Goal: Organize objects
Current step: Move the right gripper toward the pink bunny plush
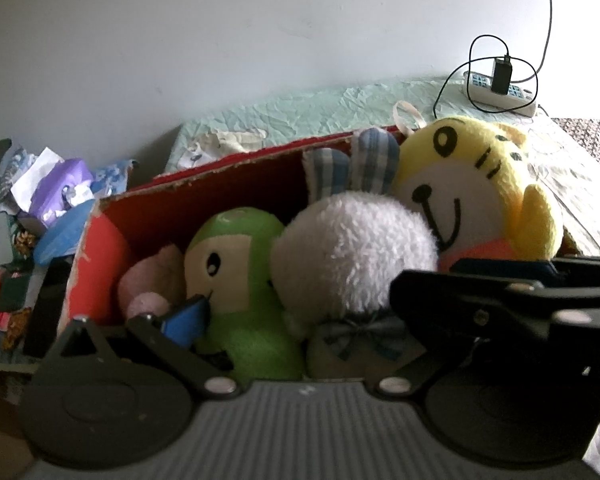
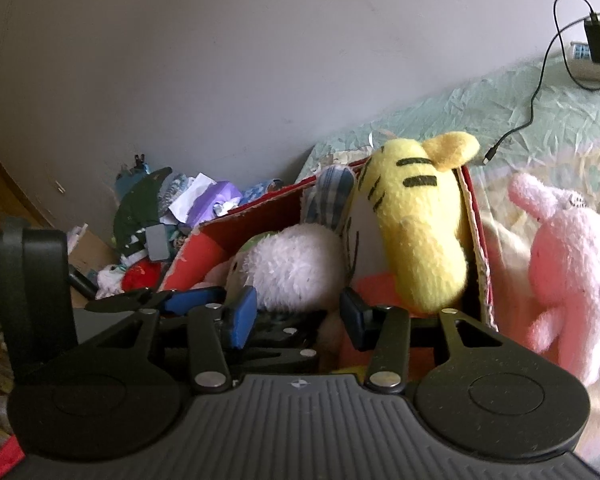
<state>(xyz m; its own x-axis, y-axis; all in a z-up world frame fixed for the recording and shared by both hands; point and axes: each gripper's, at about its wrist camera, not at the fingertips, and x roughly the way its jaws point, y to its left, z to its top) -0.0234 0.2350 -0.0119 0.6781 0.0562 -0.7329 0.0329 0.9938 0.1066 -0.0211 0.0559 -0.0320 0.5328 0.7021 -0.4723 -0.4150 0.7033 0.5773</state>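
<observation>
The red cardboard box (image 1: 220,184) sits on the bed's pale green cover (image 1: 300,108), and everything below is placed against it. Inside, packed side by side with little slack, lie a small pink plush (image 1: 152,276) at the left end, a green plush (image 1: 236,276), a white fluffy plush (image 1: 352,248) with blue-checked ears (image 1: 364,164), and a yellow tiger plush (image 1: 472,184) at the right end, its head rising above the torn rim. Outside the right wall a pink rabbit plush (image 2: 572,280) lies on the bed, just beside the box. Beyond the left wall is a heap of clutter (image 1: 48,196); behind the box, toward the far right corner of the bed, a power strip (image 1: 500,92) with a charger and cable.

The left gripper (image 1: 300,300) reaches over the near edge with its fingers wide apart around the green and white plush; its right finger is hidden behind the other tool, so contact is unclear. The right gripper (image 2: 296,316) hangs at the near edge with its blue pads (image 2: 242,316) apart, the white plush just beyond them, seemingly not pinched.
</observation>
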